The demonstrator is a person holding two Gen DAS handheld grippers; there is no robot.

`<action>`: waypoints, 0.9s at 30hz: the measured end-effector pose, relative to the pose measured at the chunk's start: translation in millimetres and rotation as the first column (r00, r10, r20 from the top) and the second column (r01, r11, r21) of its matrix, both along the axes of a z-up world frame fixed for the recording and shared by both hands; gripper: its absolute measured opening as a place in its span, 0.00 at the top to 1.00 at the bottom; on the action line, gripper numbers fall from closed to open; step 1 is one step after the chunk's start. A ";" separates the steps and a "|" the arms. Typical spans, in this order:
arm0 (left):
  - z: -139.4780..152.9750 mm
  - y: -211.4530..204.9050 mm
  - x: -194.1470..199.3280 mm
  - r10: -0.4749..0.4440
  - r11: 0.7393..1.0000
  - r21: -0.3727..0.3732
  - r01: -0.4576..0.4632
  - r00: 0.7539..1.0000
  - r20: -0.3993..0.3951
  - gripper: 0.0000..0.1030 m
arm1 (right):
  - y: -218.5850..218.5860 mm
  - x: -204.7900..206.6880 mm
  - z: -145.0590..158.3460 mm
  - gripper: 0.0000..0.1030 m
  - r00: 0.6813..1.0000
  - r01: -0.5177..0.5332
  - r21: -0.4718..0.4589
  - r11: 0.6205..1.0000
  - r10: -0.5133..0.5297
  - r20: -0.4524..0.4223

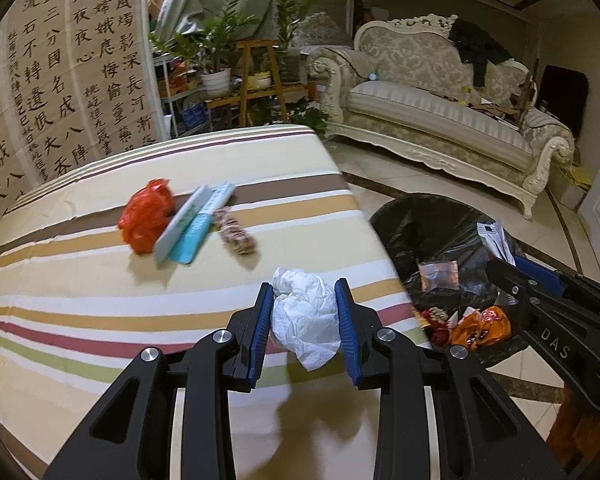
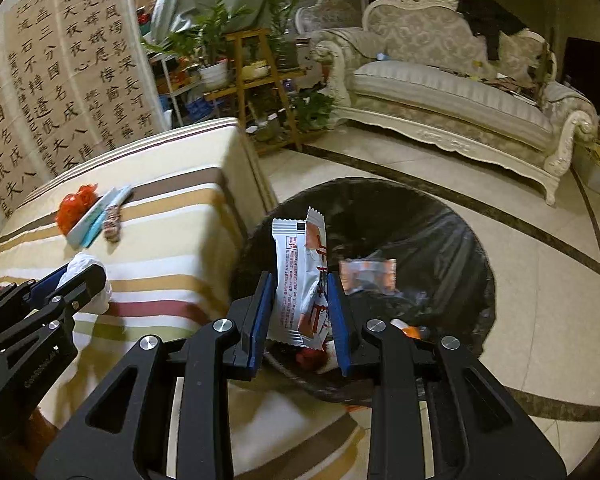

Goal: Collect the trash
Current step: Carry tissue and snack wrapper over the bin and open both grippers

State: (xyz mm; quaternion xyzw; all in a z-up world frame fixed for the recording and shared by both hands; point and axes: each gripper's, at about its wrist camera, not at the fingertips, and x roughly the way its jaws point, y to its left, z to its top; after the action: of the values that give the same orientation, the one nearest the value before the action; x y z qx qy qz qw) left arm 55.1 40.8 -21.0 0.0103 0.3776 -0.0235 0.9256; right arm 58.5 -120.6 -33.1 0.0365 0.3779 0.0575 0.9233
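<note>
My left gripper [image 1: 303, 292] is shut on a crumpled white tissue [image 1: 305, 320] and holds it above the striped table [image 1: 100, 300] near its right edge. My right gripper [image 2: 299, 280] is shut on a white and orange snack wrapper [image 2: 300, 276] and holds it over the black-lined trash bin [image 2: 440, 232] on the floor. The bin [image 1: 420, 224] holds several wrappers. On the table lie a red plastic bag [image 1: 146, 216], a white and teal flat box [image 1: 194, 224] and a patterned wrapper [image 1: 236, 232].
The bin stands on the tiled floor [image 2: 540, 320] right of the table. A cream sofa [image 1: 440, 112] stands behind it. Plant shelves [image 1: 256, 80] and a calligraphy screen [image 1: 60, 80] are beyond the table's far end.
</note>
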 end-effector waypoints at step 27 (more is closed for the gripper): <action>-0.8 -84.0 57.7 -0.137 0.990 0.042 0.136 0.990 0.015 0.68 | -60.4 39.9 -10.3 0.74 0.992 0.129 -0.003 0.992 -0.129 -0.013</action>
State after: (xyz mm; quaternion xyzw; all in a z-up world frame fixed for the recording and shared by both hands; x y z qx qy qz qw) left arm 112.8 -43.3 -21.7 0.0552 0.3683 -0.0792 0.9247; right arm 98.4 -181.1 -43.4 0.0603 0.3810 -0.0028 0.9226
